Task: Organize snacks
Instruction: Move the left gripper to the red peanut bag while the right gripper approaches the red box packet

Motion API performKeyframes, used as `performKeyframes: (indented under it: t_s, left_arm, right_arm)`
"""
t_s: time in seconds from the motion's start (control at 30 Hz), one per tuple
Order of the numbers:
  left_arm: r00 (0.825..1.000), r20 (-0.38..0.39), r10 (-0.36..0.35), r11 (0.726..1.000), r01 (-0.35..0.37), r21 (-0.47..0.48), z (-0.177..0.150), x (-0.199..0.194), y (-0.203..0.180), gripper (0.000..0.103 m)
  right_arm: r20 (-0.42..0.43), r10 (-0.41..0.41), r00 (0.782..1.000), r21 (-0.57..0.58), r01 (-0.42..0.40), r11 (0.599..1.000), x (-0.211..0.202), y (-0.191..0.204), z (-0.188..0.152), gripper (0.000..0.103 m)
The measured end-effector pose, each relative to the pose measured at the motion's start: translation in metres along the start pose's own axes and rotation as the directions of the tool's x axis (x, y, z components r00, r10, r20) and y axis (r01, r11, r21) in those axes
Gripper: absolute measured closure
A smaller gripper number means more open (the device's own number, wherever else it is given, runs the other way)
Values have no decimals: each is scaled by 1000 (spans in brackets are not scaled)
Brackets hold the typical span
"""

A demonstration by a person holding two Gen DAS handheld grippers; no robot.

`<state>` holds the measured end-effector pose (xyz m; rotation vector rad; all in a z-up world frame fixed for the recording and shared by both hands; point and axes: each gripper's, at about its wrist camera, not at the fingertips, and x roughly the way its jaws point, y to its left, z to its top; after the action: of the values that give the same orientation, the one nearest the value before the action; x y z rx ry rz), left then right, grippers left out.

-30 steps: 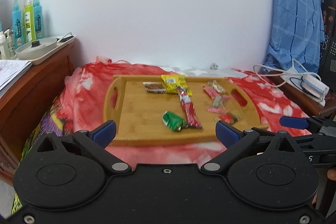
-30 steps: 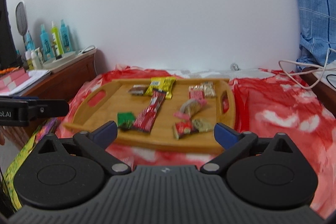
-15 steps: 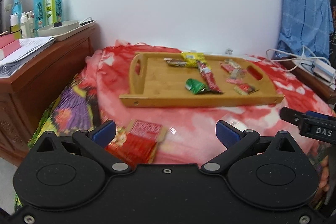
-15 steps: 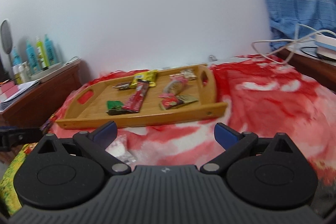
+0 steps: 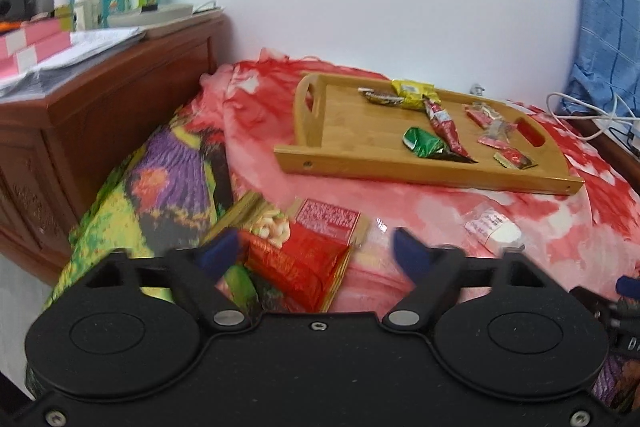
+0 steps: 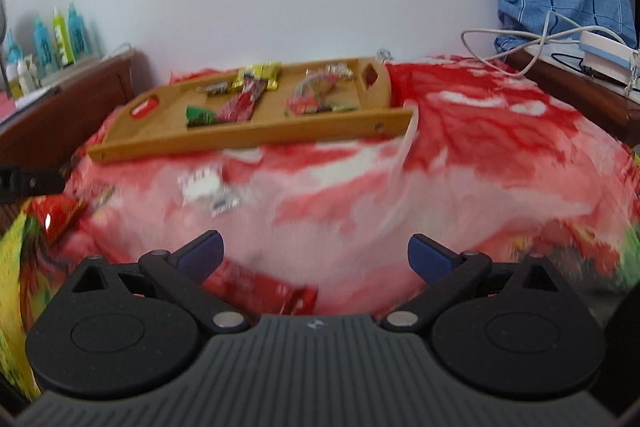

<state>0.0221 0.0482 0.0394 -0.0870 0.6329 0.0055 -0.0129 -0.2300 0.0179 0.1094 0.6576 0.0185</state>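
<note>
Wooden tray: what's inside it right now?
The wooden tray holds loose snacks: a green packet, a long red packet, a yellow packet, a dark bar and small red wrappers. Anything beneath them is hidden.

Open bed front, crowded tray behind

The wooden tray (image 5: pixel 352 143) sits toward the back of the bed (image 6: pixel 460 163), its raised rim walling in scattered snack packets, with bare board only at its left end. Between the tray's front edge and the bed's front edge, the red blanket lies mostly free on the right half; a white packet (image 5: pixel 494 229) and a large red packet (image 5: pixel 316 247) occupy the left front. A wooden cabinet (image 5: pixel 100 115) blocks the bed's left edge, a cabled side table (image 6: pixel 572 75) the right.
</note>
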Motion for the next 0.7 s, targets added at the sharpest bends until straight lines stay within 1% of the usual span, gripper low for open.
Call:
performKeyframes:
  t_s: [0.07, 0.13, 0.2, 0.23, 0.27, 0.3, 0.33, 0.4, 0.43, 0.47, 0.53, 0.57, 0.6, 0.7]
  left_arm:
    - [1000, -18, -10, 999, 9, -35, -2, 1, 2, 44]
    - [999, -29, -14, 998, 12, -63, -5, 2, 4, 44]
    - [1000, -25, 7, 997, -9, -79, -6, 3, 6, 44]
    - [1000, -18, 19, 996, -20, -85, -6, 3, 6, 43]
    - [1000, -9, 30, 995, -31, -90, -7, 3, 7, 40]
    - [999, 0, 44, 994, -44, -98, -7, 4, 8, 36]
    - [998, 5, 57, 993, -56, -108, -7, 4, 10, 35]
    - [997, 9, 74, 989, -72, -133, -6, 7, 14, 35]
    - [997, 4, 75, 987, -74, -143, -4, 9, 15, 35]
    - [997, -7, 72, 986, -73, -151, -3, 11, 17, 36]
    - [997, -32, 63, 983, -68, -168, 0, 18, 19, 38]
    - [998, -40, 57, 983, -63, -172, 0, 20, 20, 40]
    - [998, -47, 51, 983, -58, -174, 1, 23, 20, 44]
    - [998, -56, 40, 986, -48, -160, 3, 31, 16, 50]
  right_arm:
    - [0, 24, 1000, -13, -24, 1000, -3, 2, -2, 0]
    - [8, 49, 999, -25, -48, 999, -6, 6, -3, 2]
    - [7, 67, 998, -65, -66, 996, -7, 10, -3, 6]
    - [4, 75, 997, -85, -74, 994, -7, 13, -4, 13]
    - [-4, 77, 997, -103, -77, 992, -7, 15, -5, 20]
    - [-13, 80, 997, -115, -81, 990, -6, 17, -5, 23]
    - [-13, 88, 996, -121, -89, 989, -6, 18, -6, 26]
    - [-9, 94, 996, -131, -94, 987, -7, 20, -7, 30]
    - [-2, 93, 996, -144, -93, 985, -8, 21, -7, 35]
    - [5, 89, 996, -161, -87, 983, -10, 24, -8, 38]
    - [16, 77, 997, -201, -72, 977, -11, 27, -9, 38]
    - [18, 74, 997, -219, -68, 973, -11, 29, -10, 38]
    - [16, 75, 997, -236, -69, 969, -11, 31, -11, 39]
    - [10, 90, 996, -253, -85, 964, -11, 34, -11, 41]
